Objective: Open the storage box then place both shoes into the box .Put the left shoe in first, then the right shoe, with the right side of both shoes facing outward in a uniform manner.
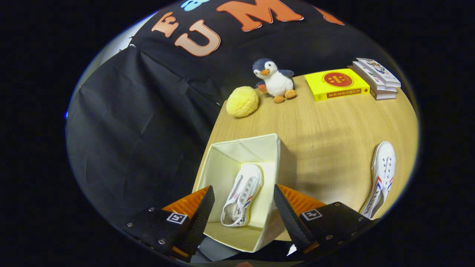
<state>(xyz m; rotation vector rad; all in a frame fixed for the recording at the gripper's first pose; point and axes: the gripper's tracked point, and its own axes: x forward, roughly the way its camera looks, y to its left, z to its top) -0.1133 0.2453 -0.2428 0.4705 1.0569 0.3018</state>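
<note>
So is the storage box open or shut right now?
Open: the storage box has no lid on, one shoe lies inside, below the open gripper.

Matt wood-grain bench (326, 122); soft cloth storage box (237, 155) holding a canvas shoe (243, 193) — plush penguin (276, 79) and glossy yellow book (336, 85) at the far edge.

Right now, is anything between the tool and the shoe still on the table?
Nothing visible. The open tool hangs over the box, which holds one shoe. The other shoe lies beyond its side on bare table.
</note>
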